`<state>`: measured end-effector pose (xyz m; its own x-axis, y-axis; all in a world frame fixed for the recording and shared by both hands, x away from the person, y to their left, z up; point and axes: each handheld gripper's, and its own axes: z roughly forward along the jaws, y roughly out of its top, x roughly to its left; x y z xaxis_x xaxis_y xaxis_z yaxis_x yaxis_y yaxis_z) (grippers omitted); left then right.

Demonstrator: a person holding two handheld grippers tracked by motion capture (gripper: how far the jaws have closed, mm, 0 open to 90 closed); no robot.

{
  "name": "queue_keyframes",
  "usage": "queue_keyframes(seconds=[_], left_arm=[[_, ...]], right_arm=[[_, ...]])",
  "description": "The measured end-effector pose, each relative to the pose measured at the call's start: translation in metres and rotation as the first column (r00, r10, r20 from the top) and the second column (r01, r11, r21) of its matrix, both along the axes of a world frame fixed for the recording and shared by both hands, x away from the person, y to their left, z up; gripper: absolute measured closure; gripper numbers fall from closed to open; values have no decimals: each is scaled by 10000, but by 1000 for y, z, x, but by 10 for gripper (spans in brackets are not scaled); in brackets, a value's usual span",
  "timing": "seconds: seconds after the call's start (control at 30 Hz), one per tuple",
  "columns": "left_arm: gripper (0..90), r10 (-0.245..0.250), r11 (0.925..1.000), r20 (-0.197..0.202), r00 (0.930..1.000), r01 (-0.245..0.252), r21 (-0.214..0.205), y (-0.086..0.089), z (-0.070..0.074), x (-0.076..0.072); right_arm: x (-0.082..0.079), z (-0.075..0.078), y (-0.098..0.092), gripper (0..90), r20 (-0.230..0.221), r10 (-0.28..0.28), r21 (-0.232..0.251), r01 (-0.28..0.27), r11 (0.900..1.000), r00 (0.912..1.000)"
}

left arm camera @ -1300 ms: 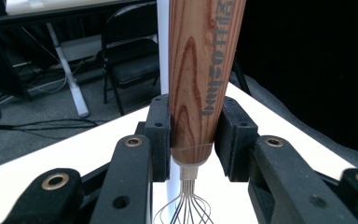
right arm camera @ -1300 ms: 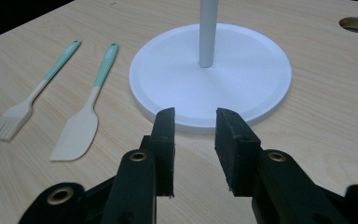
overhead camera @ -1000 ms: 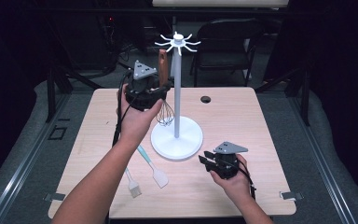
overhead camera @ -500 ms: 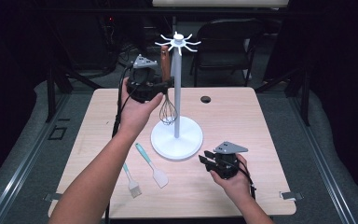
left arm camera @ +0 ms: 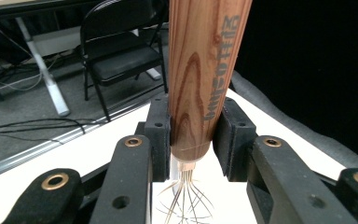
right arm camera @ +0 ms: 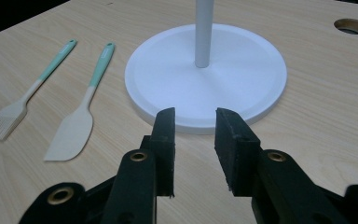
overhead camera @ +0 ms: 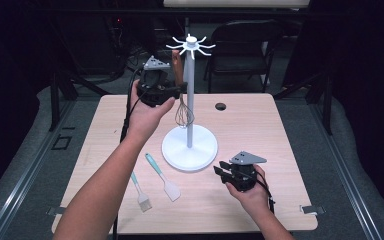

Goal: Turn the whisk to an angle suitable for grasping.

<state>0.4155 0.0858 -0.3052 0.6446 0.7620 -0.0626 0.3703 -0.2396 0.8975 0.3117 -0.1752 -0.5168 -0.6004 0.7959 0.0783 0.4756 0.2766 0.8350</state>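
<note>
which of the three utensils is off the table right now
The wooden-handled whisk, clamped in the left gripper beside the stand's pole. The spatula and brush lie flat on the table.

Stand base [right arm camera: 205,74] ahead of right gripper [right arm camera: 195,122] jaws; spatula [right arm camera: 77,123], brush [right arm camera: 23,100] to left.

Between my matt black left jaws sits the whisk [left arm camera: 200,79]: reddish, smooth, grained wood handle, thin shiny metal wires. Below me, the pale wood-grain table [right arm camera: 326,121], a matt white smooth round stand base [right arm camera: 205,74].
</note>
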Motion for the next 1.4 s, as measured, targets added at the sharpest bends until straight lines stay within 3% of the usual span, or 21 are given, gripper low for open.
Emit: queue_keyframes(seconds=[0.4, 0.57, 0.83, 1.0, 1.13, 1.4], left_arm=[[698, -494, 9984, -619, 9969, 510, 241, 3, 4, 6], [702, -690, 9972, -681, 9953, 709, 256, 2, 4, 6], [704, -506, 9986, -462, 9976, 513, 128, -1, 0, -11], [705, -470, 9974, -139, 9988, 477, 544, -11, -1, -22], [705, -366, 9968, -268, 9990, 384, 699, -23, 2, -21], [706, -87, 9983, -436, 9990, 112, 577, -34, 5, -16]], right_arm=[[0, 0, 1, 686, 48, 22, 16, -23, 10000, 10000], [-1, 0, 1, 685, 37, 18, -62, -18, 10000, 10000], [-1, 0, 1, 684, 37, 53, -48, -53, 10000, 10000], [-1, 0, 2, 685, 54, 41, 22, -41, 10000, 10000], [-1, 0, 3, 686, 82, 28, 77, -28, 10000, 10000], [-1, 1, 1, 686, 147, 16, 60, -17, 10000, 9999]])
